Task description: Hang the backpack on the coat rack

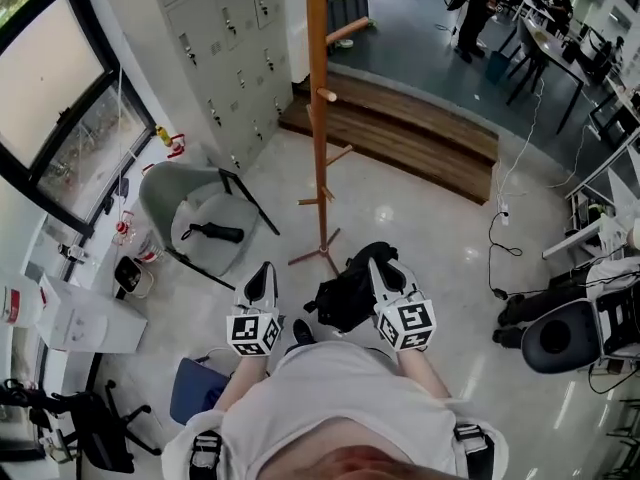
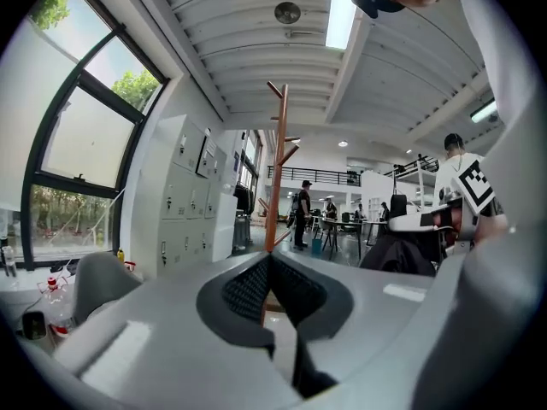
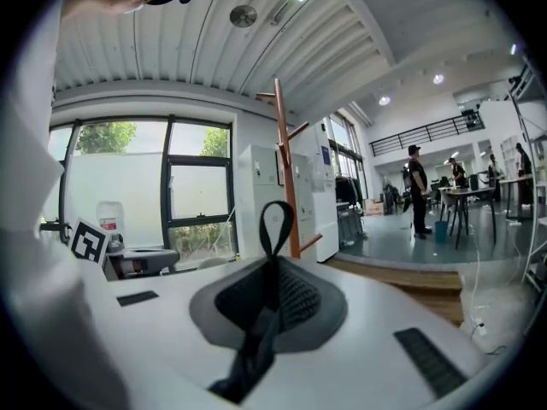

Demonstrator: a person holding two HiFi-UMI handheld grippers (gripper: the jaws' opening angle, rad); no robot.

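Note:
The black backpack [image 1: 347,293] hangs low in front of me, just right of the coat rack's foot. My right gripper [image 1: 381,265] is shut on its black top loop [image 3: 276,220], which stands up out of the closed jaws. My left gripper [image 1: 264,268] is to the left of the bag with its jaws together and nothing in them; its pads [image 2: 256,284] meet. The wooden coat rack [image 1: 318,108] stands straight ahead, its pegs bare. It shows as a tall pole [image 2: 279,169] in the left gripper view and as a pole [image 3: 286,178] in the right gripper view. From the left gripper view the backpack [image 2: 408,250] is at the right.
A grey shell chair [image 1: 190,213] with a black object on its seat stands left of the rack. Grey lockers [image 1: 225,38] line the left wall. A wooden step [image 1: 420,133] rises behind the rack. A black office chair [image 1: 560,338] and floor cables [image 1: 500,243] are at the right. People stand far off.

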